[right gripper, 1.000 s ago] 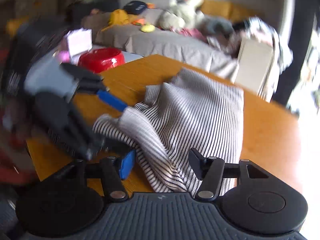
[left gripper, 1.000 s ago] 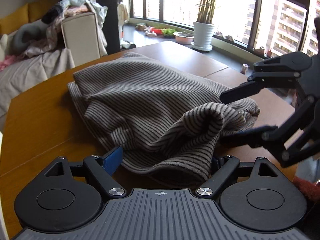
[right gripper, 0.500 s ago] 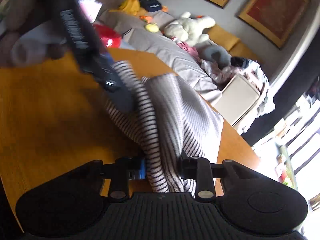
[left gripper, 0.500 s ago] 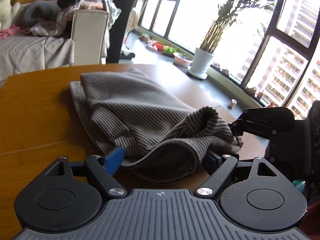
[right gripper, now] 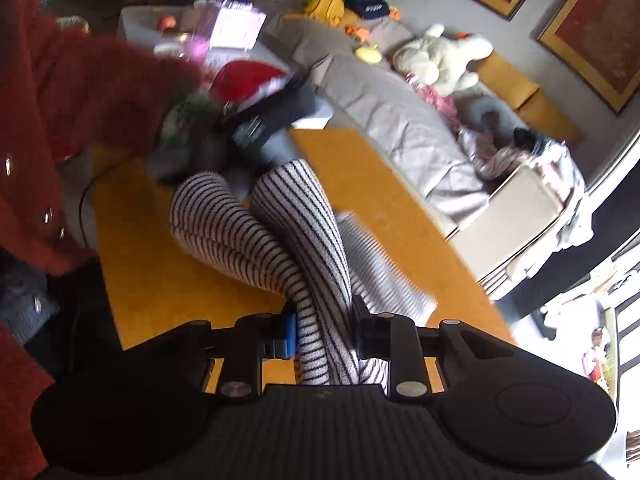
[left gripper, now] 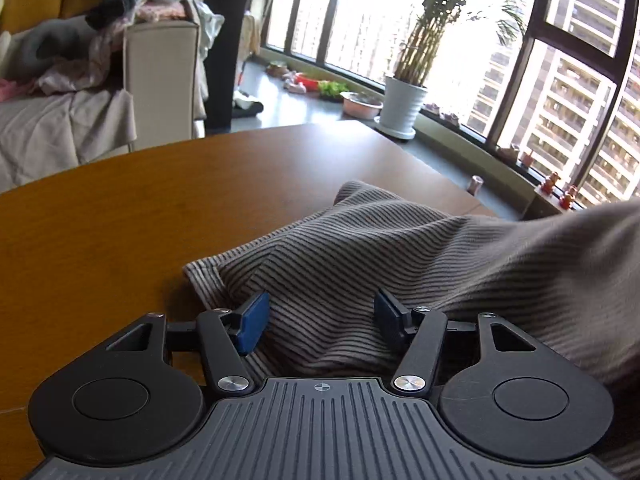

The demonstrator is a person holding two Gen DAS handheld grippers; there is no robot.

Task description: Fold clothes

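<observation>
Your right gripper (right gripper: 323,330) was clamped on a bunched fold of the striped garment (right gripper: 288,248), fingers pressed against cloth on both sides at bottom centre of the right wrist view. From there the cloth ran up toward frame centre, lifted off the wooden table (right gripper: 152,280), and met your left gripper (right gripper: 256,128), blurred at upper centre; part of the garment lay flat on the tabletop right of the grip.

In the left wrist view, your left gripper (left gripper: 320,316) had its jaws fairly wide, the blue pads (left gripper: 252,322) spread with striped garment (left gripper: 400,264) bunched between them; couldn't tell whether the pads actually pinched it. The cloth filled lower centre and right of the frame, rising toward the right edge, one corner resting on the table (left gripper: 120,220).

Background: potted plant (left gripper: 404,104) by the window, upper right; sofa (right gripper: 400,128) with a plush toy (right gripper: 436,60), upper right of the right wrist view. Your red sleeve (right gripper: 60,120) filled the left side there.
</observation>
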